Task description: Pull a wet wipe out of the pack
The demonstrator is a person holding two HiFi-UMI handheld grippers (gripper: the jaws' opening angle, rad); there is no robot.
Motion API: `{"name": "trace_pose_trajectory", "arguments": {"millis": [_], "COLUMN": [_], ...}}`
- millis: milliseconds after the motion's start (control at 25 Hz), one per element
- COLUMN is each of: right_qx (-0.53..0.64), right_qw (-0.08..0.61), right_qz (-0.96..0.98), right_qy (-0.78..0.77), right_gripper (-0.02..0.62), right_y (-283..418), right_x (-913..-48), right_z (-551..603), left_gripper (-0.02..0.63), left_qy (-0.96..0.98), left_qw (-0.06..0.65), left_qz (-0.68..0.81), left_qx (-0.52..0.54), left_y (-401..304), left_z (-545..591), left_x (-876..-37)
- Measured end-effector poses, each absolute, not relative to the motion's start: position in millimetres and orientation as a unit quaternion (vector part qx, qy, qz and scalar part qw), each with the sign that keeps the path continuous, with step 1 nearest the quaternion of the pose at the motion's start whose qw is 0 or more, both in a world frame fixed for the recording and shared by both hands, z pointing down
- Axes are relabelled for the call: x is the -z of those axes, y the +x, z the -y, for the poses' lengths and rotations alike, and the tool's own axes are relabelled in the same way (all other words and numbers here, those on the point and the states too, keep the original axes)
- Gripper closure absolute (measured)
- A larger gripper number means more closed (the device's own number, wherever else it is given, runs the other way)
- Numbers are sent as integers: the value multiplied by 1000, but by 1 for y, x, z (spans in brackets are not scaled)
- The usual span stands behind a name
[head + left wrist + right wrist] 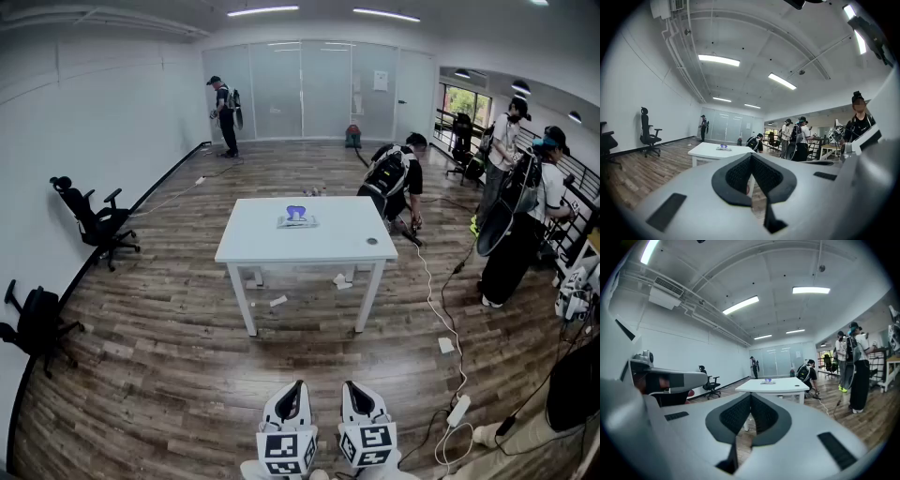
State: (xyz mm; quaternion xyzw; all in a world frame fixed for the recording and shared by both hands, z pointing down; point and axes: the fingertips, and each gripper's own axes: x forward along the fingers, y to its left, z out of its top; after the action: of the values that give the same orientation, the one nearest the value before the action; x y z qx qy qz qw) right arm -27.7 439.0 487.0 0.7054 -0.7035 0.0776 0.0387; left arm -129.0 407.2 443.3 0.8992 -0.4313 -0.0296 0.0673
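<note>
The wet wipe pack (296, 218), white with a blue top, lies on the far half of a white table (309, 246) in the middle of the room. It shows small in the left gripper view as the pack (723, 147) and in the right gripper view as the pack (767, 380). Both grippers are held low at the bottom of the head view, well short of the table: left gripper (292, 398) and right gripper (360, 397). Each one's jaws are pressed together with nothing between them, seen at the left gripper (751, 159) and right gripper (750, 399).
A small dark round thing (372, 241) lies near the table's right edge. Scraps of paper (340, 280) lie on the wood floor under the table. Office chairs (97, 221) stand along the left wall. Several people (394, 183) stand or crouch to the right, with a white cable (441, 314) across the floor.
</note>
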Motion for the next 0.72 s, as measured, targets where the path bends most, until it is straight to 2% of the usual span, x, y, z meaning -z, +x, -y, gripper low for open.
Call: {"name": "trace_pose_trajectory", "arguments": {"millis": [720], "right_qx": [-85], "right_qw": [22], "right_qz": [706], "right_qy": [702], "right_gripper": [586], "right_y": [-25], "right_x": [-481], "right_z": [-436], "left_gripper": [606], "left_qy": [905], "left_qw": [75], "left_qz": [419], "left_qx": [24], "left_y": [-117], "left_z": [-412], "left_x": [-445]}}
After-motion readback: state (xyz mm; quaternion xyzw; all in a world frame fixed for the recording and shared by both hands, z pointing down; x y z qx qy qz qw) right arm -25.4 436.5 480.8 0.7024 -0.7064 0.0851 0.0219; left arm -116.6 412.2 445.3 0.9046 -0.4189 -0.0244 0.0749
